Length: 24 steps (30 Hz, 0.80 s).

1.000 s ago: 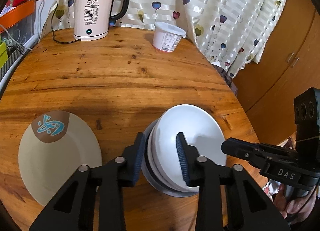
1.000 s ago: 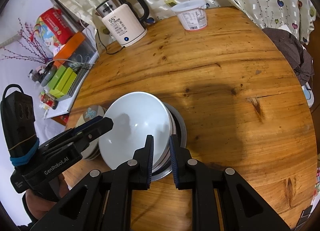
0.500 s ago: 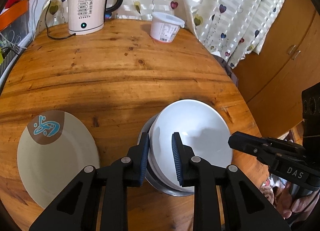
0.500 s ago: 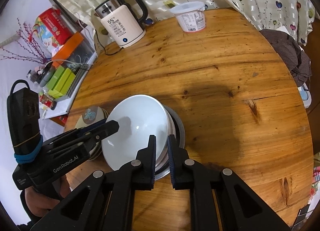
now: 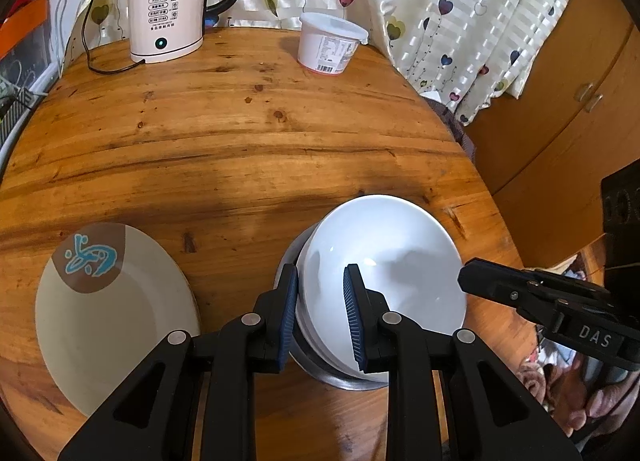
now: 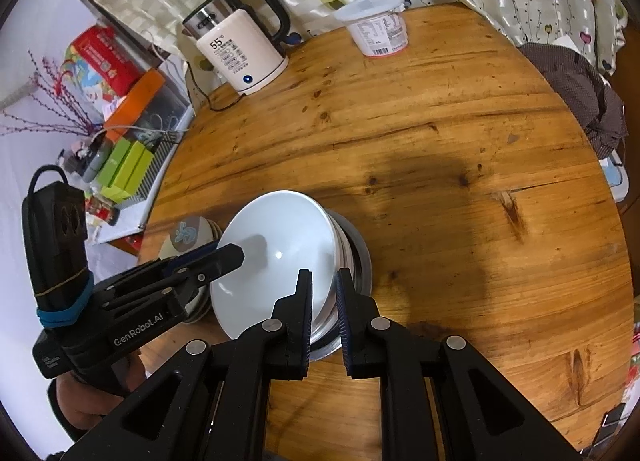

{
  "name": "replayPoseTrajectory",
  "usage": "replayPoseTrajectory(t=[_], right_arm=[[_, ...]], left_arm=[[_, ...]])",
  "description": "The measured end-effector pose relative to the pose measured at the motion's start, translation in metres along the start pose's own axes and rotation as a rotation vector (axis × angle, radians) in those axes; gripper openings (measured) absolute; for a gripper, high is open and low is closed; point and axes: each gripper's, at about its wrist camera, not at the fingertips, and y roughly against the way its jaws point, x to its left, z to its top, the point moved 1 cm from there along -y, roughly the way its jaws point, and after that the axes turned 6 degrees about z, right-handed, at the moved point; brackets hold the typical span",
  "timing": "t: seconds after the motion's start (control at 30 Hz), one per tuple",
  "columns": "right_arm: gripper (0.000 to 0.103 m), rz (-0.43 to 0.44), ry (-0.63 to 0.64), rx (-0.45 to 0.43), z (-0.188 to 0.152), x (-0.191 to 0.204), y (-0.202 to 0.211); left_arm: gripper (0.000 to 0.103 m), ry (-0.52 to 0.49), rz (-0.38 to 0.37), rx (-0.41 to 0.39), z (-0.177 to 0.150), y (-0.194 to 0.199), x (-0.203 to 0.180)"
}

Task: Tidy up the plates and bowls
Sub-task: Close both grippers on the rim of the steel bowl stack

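A white bowl (image 5: 384, 261) sits tilted on top of other white bowls nested in a metal bowl (image 5: 332, 377), near the front of the round wooden table (image 5: 240, 149). My left gripper (image 5: 320, 309) is shut on the bowl's left rim, one pad inside and one outside. My right gripper (image 6: 324, 301) is shut on the right rim of the same white bowl (image 6: 276, 253). Each gripper shows in the other's view: the right gripper (image 5: 472, 281) and the left gripper (image 6: 224, 257). A beige plate (image 5: 112, 309) with a blue motif lies to the left.
An electric kettle (image 5: 168, 13) with its cord and a white plastic tub (image 5: 330, 45) stand at the table's far edge, before a heart-print curtain. Boxes and clutter (image 6: 128, 165) sit off the table's left side. A wooden cabinet (image 5: 560, 109) stands right.
The left jaws have narrowed from a wide stance around the bowl's rim to a grip on it. The right jaws have tightened slightly. The kettle and tub sit a little lower in the left view.
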Motion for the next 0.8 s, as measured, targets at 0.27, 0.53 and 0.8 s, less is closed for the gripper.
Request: replayPoseTrajectory(t=[0.27,0.53,0.8], right_arm=[[0.013,0.001,0.012,-0.02,-0.0004,-0.0012,-0.0012],[0.012,-0.007,0.009,-0.01,0.0014,-0.0024,-0.0038],[0.012,-0.014,0.007,-0.007,0.0026,-0.0021,-0.0038]], left_arm=[[0.025,0.047,-0.036,-0.026,-0.0039,0.0008,0.0059],[0.024,0.045,-0.032,-0.031,-0.006,0.0031,0.0021],[0.024,0.03,-0.019,-0.03,-0.006,0.0022,0.0005]])
